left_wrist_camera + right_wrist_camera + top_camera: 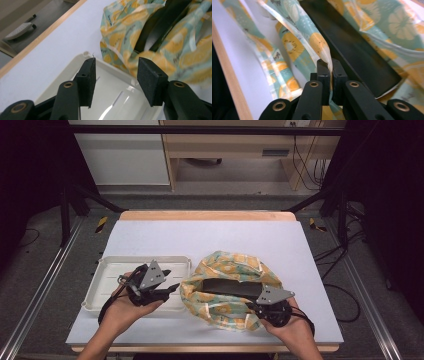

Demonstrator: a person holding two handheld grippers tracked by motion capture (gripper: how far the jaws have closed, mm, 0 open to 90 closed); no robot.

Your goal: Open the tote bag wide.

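Right gripper (328,72) fingers clamped on fruit-print plastic bag (220,265) edge; left gripper (116,80) fingers apart, empty, bag mouth just ahead, over white tray (75,65).

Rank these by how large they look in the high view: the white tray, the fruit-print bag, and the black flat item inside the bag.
1. Fruit-print bag and white tray: they look about alike, so I do not rank them.
2. Black flat item, clearly the smallest, though the bag hides part of it.
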